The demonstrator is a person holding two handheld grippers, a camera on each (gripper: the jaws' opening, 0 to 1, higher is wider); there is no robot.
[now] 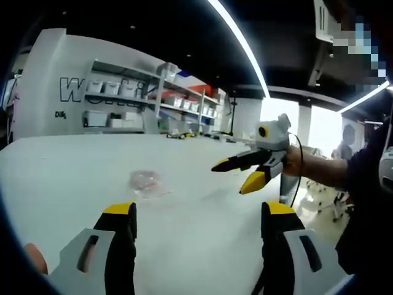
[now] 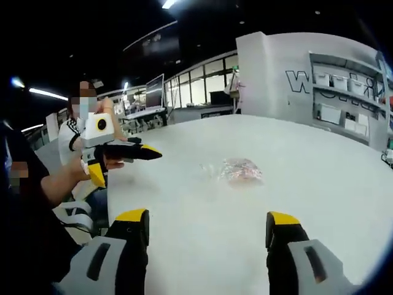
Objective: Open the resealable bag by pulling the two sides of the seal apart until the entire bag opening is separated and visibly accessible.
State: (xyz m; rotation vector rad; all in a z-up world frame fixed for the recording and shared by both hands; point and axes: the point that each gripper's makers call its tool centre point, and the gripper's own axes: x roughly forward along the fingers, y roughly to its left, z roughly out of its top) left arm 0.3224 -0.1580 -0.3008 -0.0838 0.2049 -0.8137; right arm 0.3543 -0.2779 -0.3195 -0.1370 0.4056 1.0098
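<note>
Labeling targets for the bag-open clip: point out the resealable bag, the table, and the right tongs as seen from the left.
resealable bag (image 2: 236,170), right gripper view, on its pinkish contents
table (image 2: 319,203), right gripper view, bare white top
right tongs (image 1: 236,175), left gripper view, between the two yellow-black tips

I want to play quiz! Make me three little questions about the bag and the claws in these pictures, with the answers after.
1. True or false: the resealable bag lies flat on the white table, with no claw touching it.
2. Pick one. The left claw is: A) shut on the bag, B) open with nothing in it, C) holding a cup.
3. Fill in: in the left gripper view the right claw is held up in the air by a person's ____.

Key: 1 true. 2 B. 3 hand.
</note>
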